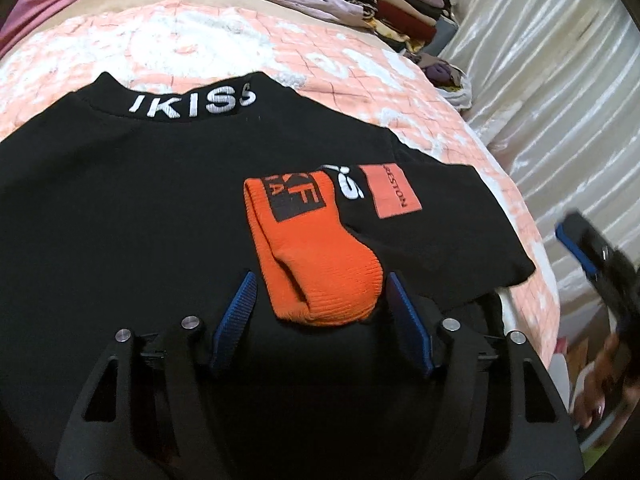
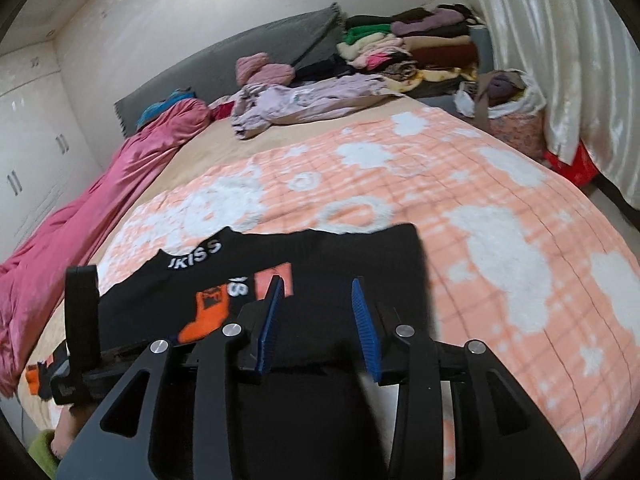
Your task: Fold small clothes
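Straddling the orange cuff of a sleeve folded over the chest of a black sweater, the left gripper has its blue-padded fingers spread wide, one on each side of the cuff's near end and not pinching it. The right gripper is also spread open, with nothing between its fingers, poised above the sweater's right part; in the left camera it appears blurred off the bed's right edge. The sweater lies flat on an orange-and-white blanket, collar pointing away. White letters on the collar read "IKISS"; a salmon patch beside the cuff reads "BOSTON", and a black square on the cuff shows "F". Farther off lie a pink quilt, a rumpled lilac garment and stacked folded clothes beside a white curtain.
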`<state>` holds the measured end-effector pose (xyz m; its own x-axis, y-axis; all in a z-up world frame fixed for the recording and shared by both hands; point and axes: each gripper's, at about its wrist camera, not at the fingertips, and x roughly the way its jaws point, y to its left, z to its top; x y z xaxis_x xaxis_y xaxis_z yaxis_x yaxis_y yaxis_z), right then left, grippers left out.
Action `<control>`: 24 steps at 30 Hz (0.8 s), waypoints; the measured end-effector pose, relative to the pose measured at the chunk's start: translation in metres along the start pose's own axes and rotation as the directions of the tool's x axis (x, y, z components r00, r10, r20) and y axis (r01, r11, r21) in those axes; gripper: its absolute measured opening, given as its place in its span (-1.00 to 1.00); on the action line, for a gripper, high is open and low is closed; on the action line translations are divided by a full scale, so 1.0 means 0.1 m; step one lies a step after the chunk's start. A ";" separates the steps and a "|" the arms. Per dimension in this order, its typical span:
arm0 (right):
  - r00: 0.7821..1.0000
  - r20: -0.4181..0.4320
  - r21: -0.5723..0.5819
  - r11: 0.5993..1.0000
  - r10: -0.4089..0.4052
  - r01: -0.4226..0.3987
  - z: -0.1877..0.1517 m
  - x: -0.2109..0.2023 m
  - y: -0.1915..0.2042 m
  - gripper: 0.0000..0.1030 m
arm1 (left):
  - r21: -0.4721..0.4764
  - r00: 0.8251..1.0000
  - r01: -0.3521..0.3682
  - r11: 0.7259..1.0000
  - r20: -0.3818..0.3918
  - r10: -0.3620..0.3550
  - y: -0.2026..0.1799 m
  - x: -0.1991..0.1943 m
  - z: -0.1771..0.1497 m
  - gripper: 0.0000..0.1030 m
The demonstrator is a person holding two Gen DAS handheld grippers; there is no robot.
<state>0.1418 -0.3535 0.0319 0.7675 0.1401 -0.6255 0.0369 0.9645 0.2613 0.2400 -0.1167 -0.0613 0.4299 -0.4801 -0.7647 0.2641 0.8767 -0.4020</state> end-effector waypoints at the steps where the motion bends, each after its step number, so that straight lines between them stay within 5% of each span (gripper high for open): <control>1: 1.000 -0.003 0.010 1.000 -0.005 0.005 -0.03 0.00 -0.03 -0.33 | 0.002 1.000 -0.004 1.000 0.001 0.004 -0.03 0.01 0.01 -0.12; 5: 1.000 -0.018 0.034 0.999 -0.026 0.026 -0.13 0.02 -0.13 -0.33 | 0.052 0.999 -0.032 0.998 0.024 0.030 -0.12 0.02 0.02 -0.78; 13: 0.999 -0.027 0.053 0.998 -0.027 0.029 -0.17 0.07 -0.14 -0.33 | 0.150 0.989 -0.099 0.984 0.126 0.080 -0.16 -0.33 0.05 -0.86; 24: 0.998 -0.055 0.022 0.999 0.031 -0.030 -0.21 0.11 0.15 -0.33 | 0.042 0.957 -0.215 0.976 0.209 0.202 0.35 -0.87 0.05 -0.86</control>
<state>0.1375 -0.3325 0.0133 0.7318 0.1818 -0.6569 0.0285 0.9548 0.2960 0.2160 -0.0443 -0.0069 0.6451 -0.2884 -0.7076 0.2016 0.9575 -0.2065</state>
